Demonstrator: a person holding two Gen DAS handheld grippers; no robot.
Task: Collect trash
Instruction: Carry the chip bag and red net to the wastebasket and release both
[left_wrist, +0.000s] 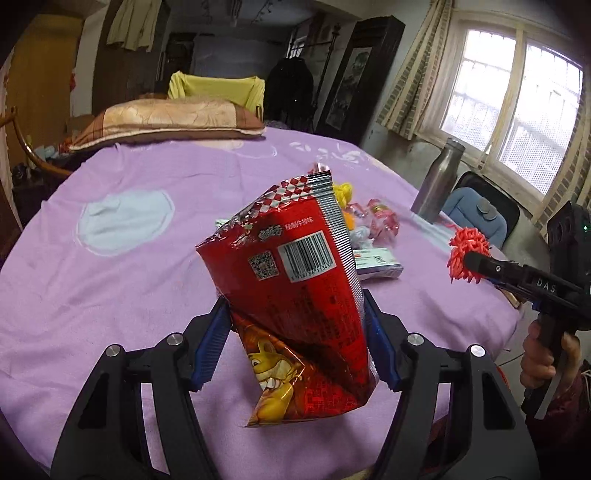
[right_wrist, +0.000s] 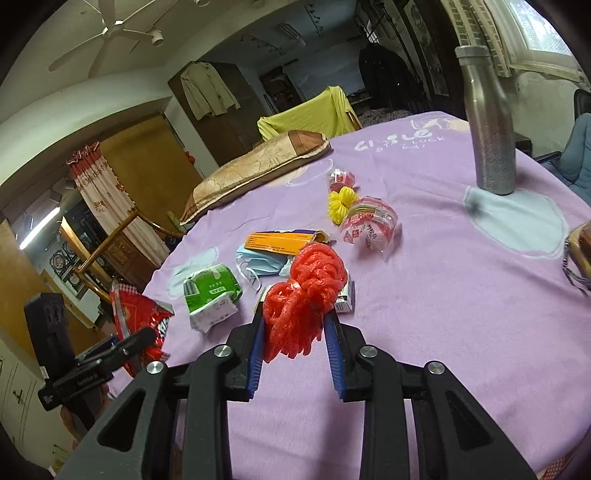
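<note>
The left gripper is pinching a crumpled red foil snack bag between its blue-padded jaws, holding it upright above the purple bedspread-covered table. The right gripper is clamping a red foam-mesh netting bundle, lifted just over the cloth. Lying on the cloth beyond are a green tissue pack, a blue face mask, an orange cardboard box, a yellow mesh knot and a clear red-printed plastic wrapper; a tall steel bottle is standing well apart.

A steel bottle and a pillow rest on the purple cloth.
</note>
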